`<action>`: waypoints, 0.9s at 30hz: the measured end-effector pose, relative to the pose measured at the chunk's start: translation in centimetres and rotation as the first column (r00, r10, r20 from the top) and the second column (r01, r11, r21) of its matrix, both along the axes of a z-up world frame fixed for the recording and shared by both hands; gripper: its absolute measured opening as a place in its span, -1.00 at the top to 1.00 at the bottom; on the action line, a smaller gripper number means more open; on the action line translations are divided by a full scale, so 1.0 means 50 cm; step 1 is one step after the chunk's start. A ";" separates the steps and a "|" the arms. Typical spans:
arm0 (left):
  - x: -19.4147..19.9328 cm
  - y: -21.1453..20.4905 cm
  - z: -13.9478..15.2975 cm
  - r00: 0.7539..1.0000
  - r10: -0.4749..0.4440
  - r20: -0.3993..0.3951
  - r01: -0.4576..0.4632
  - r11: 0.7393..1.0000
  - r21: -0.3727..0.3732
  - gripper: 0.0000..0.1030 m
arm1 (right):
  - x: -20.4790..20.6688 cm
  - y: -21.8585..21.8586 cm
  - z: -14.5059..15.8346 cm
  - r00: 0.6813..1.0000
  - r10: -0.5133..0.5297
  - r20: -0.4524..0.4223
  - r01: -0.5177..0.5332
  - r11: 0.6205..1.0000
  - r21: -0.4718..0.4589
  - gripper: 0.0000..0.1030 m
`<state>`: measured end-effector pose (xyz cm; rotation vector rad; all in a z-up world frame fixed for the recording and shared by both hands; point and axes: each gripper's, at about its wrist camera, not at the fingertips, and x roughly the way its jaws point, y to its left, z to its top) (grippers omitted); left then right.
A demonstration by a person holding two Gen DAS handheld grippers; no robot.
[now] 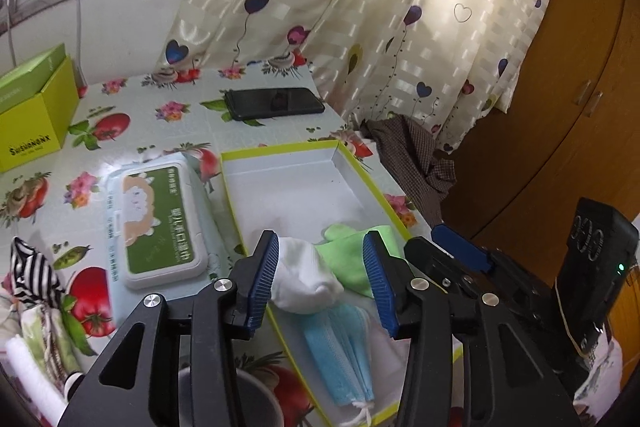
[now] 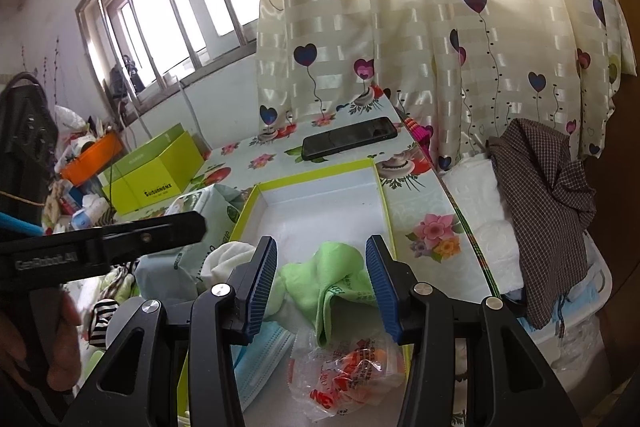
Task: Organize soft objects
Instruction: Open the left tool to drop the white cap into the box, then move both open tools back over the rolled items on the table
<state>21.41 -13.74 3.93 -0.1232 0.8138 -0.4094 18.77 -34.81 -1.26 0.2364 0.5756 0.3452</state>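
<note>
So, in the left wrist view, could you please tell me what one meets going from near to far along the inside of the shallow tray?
Blue mask → white sock → green cloth → bare tray floor, up to the far wall of the tray.

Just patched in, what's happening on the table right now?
A person with two handheld grippers is sorting soft items into the shallow yellow-rimmed box lid. Both the left gripper and right gripper are open and hover over its near end, gripping nothing. In the lid lie a white sock, a green cloth, a blue face mask and a crinkled plastic packet. A wet-wipes pack sits outside it.
</note>
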 end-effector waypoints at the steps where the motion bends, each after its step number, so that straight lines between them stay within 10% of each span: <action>1: -0.007 0.001 0.003 1.000 0.001 0.007 -0.001 1.000 0.003 0.12 | -0.001 0.003 0.001 1.000 0.008 0.003 -0.008 1.000 0.000 0.11; 27: -0.231 0.111 0.061 0.983 0.059 0.172 -0.062 0.998 0.016 0.12 | -0.194 0.129 0.092 0.989 0.124 0.077 -0.115 0.987 -0.108 0.02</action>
